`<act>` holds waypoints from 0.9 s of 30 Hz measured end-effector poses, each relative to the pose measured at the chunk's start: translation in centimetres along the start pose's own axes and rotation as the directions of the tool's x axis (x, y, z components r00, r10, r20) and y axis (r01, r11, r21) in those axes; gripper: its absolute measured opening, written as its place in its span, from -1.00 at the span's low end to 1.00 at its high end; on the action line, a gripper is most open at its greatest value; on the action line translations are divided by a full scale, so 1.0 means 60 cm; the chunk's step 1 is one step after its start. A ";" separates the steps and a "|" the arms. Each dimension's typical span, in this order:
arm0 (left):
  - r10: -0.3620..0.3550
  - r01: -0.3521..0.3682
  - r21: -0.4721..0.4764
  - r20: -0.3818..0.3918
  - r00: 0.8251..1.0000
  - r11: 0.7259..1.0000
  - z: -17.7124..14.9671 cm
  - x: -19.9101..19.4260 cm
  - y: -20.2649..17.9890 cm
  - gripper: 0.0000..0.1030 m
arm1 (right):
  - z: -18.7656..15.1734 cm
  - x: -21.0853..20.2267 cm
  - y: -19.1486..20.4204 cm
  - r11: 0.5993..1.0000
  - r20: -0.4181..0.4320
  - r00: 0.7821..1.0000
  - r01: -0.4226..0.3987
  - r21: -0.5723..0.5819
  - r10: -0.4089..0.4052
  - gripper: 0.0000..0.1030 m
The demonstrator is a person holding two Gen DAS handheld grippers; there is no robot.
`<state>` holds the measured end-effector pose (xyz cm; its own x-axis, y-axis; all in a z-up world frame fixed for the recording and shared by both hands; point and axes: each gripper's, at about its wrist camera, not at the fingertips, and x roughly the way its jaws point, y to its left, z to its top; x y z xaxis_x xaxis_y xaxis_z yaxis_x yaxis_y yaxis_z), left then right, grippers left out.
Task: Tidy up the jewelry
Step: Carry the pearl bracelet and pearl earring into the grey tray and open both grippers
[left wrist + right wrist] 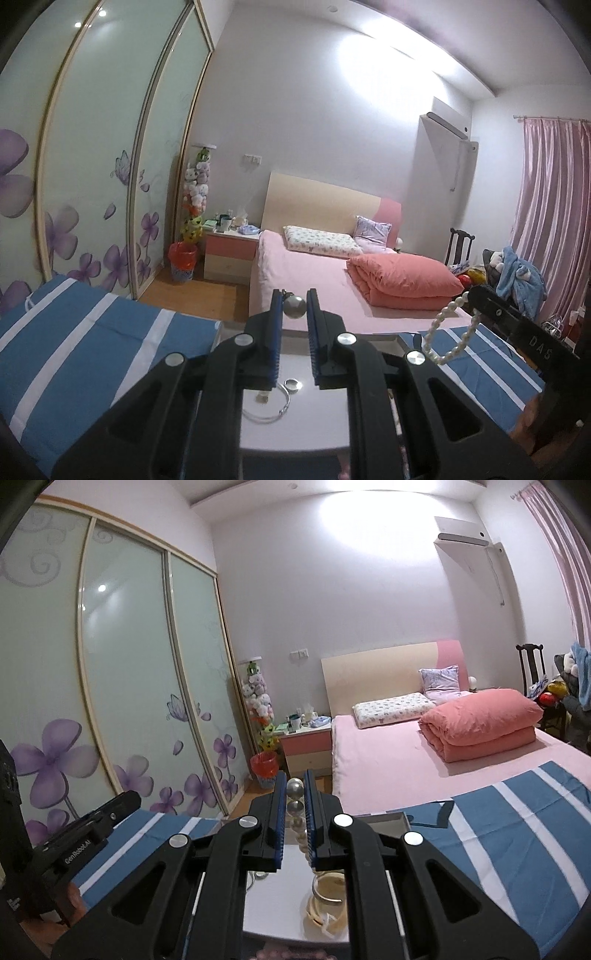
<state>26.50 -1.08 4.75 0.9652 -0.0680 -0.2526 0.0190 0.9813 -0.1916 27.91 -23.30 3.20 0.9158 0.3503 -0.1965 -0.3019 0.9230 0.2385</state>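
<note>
Both jaws nearly closed, each pinching jewelry held up over the striped bed.

Left gripper point(294, 308) nips a round silver pendant point(294, 307) at its fingertips. Right gripper point(295, 792) clamps a pearl strand point(295, 805); from the left wrist view it droops in a loop point(448, 334). Below: white tray point(295, 428) with a thin bangle point(271, 406), a small ring point(292, 385); glass jar point(328, 890). Blue-white striped cloth point(92, 332) beneath.

place: home bedroom | evidence: bed point(317, 295), wardrobe point(122, 672), nightstand point(229, 254)

Dim violet-tinged fisheye views, ceiling-light glare on wall point(376, 85), bowed, vignetted edges.
</note>
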 end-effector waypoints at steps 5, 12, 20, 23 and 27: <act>-0.004 0.004 0.009 -0.042 0.999 1.000 -0.039 0.045 0.008 -0.73 | -0.030 0.032 -0.017 1.000 -0.040 0.999 -0.003 0.008 0.003 -0.80; 0.002 0.000 0.012 -0.140 0.990 1.000 -0.077 0.099 0.010 -0.73 | -0.058 0.075 -0.034 1.000 -0.132 0.991 0.016 0.025 -0.012 -0.80; 0.007 -0.007 0.004 -0.215 0.977 1.000 -0.103 0.132 0.025 -0.73 | -0.073 0.102 -0.037 0.998 -0.196 0.980 0.030 0.048 -0.020 -0.80; 0.013 -0.012 0.006 -0.226 0.974 1.000 -0.109 0.141 0.031 -0.73 | -0.077 0.107 -0.036 0.998 -0.210 0.978 0.028 0.050 -0.017 -0.80; 0.019 -0.015 0.018 -0.238 0.971 1.000 -0.114 0.147 0.026 -0.73 | -0.081 0.110 -0.036 0.998 -0.225 0.974 0.024 0.057 -0.011 -0.78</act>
<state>33.29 -1.39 -4.24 0.8755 -0.0900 -0.4748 0.0088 0.9853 -0.1706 33.34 -22.17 -3.24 0.8359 0.3669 -0.4082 -0.2638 0.9208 0.2873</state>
